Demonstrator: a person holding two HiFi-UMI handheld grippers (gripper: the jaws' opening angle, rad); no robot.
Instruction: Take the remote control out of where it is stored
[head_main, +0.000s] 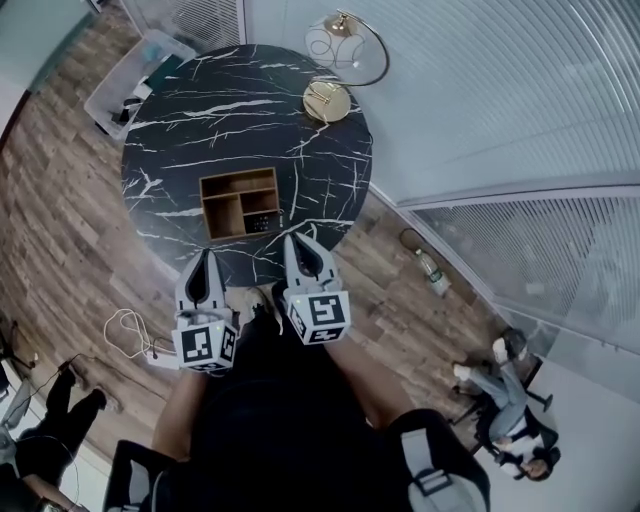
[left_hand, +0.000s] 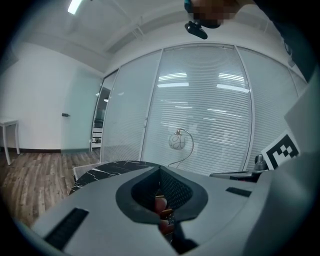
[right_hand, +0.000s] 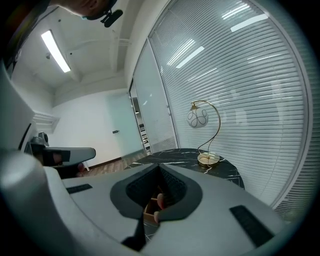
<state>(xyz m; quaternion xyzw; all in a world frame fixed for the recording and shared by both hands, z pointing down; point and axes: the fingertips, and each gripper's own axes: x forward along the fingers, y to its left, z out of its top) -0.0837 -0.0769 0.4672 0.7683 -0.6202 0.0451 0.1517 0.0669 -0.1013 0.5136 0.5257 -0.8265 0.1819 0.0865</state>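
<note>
A wooden organiser box (head_main: 240, 202) with several open compartments sits on the round black marble table (head_main: 180, 130), near its front edge. A dark flat object, likely the remote control (head_main: 262, 222), lies in the front right compartment. My left gripper (head_main: 205, 260) hovers over the table's near rim, left of the box, with its jaws together and nothing held. Just off the box's front right corner, my right gripper (head_main: 300, 242) is shut and empty too. In the left gripper view the gripper (left_hand: 160, 169) points across the table. The right gripper (right_hand: 159, 166) shows a corner of the box (right_hand: 148, 209) through its jaw gap.
A gold arc lamp (head_main: 330, 95) stands at the table's far right edge. A clear plastic bin (head_main: 135, 85) sits on the wooden floor at the far left. A white cable (head_main: 125, 330) and a bottle (head_main: 430, 268) lie on the floor. Blinds-covered glass walls curve round behind and to the right.
</note>
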